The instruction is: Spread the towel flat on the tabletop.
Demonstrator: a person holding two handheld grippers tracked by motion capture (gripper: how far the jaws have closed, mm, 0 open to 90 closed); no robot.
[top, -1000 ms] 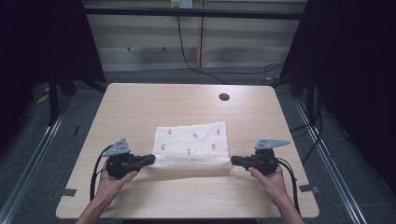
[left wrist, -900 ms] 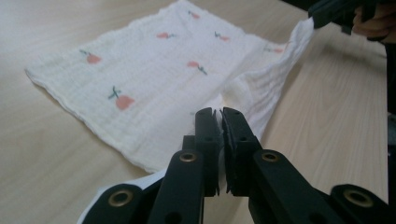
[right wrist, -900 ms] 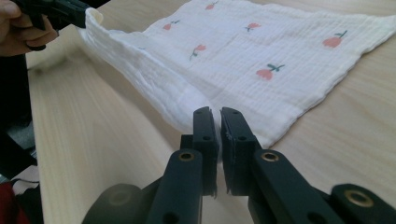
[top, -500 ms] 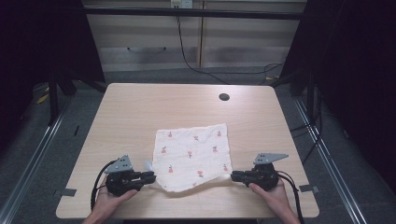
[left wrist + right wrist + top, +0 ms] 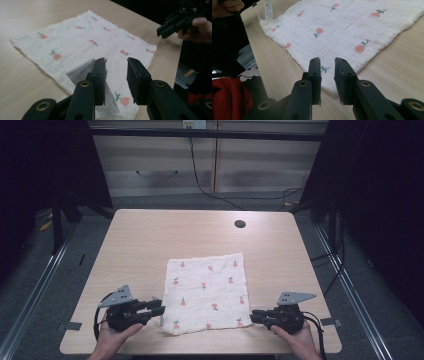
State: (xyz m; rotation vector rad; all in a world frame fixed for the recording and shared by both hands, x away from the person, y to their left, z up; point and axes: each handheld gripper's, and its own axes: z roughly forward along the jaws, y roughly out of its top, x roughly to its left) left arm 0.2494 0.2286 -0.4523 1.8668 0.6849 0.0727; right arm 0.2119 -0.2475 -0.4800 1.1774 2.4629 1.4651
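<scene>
High view: fixed overhead on person's side, looking forward and down, whole bench (image 5: 150, 235) in frame, floor beyond. Far off, wide. Left gripper view: camera riding low on left claw (image 5: 116, 75), looking along its two black jaws across cloth (image 5: 82, 42) from near corner, very close; right claw (image 5: 175, 23) far off at top right. Right gripper view: same setup on right claw (image 5: 327, 72), close, facing opposite near corner. All three views share cloth on bench.
</scene>
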